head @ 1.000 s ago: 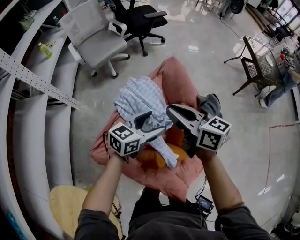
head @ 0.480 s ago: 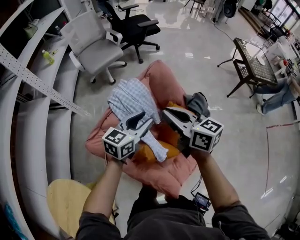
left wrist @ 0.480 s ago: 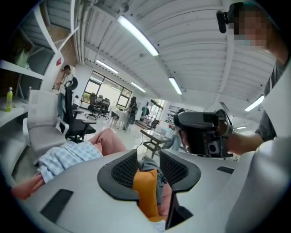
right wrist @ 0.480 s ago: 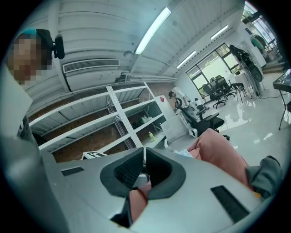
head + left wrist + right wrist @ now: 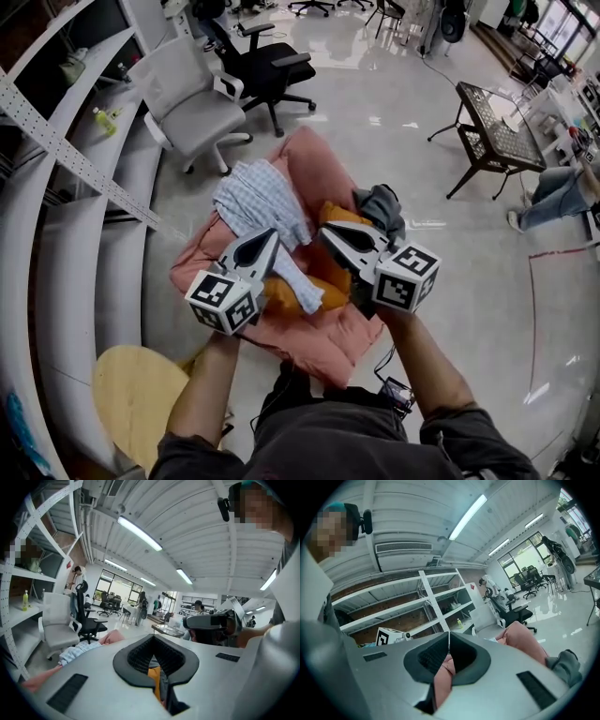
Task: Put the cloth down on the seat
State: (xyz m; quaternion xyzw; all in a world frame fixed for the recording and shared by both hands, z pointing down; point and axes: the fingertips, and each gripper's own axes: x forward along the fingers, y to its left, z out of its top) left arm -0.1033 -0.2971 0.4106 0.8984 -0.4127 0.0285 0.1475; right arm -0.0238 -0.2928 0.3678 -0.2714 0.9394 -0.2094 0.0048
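A pale blue checked cloth (image 5: 255, 202) lies spread on the pink beanbag seat (image 5: 328, 164), with one sleeve trailing down over an orange cushion (image 5: 323, 281). My left gripper (image 5: 266, 238) hangs just above the cloth's near edge, jaws shut and empty; its own view shows the jaws (image 5: 152, 641) meeting with nothing between them and the cloth (image 5: 75, 653) off to the left. My right gripper (image 5: 328, 233) is beside it over the orange cushion, shut and empty, and its view (image 5: 449, 640) looks across the pink seat (image 5: 525, 641).
A crumpled grey garment (image 5: 380, 206) rests on the seat's right side. A white office chair (image 5: 187, 98) and a black one (image 5: 267, 66) stand behind. White shelving (image 5: 56, 159) curves along the left, a wooden stool (image 5: 131, 403) is near left, a metal table (image 5: 492, 127) at right.
Both grippers drew back toward me and away from the cloth. The left jaws went from wide open over the cloth to shut. The cloth stays lying on the seat.
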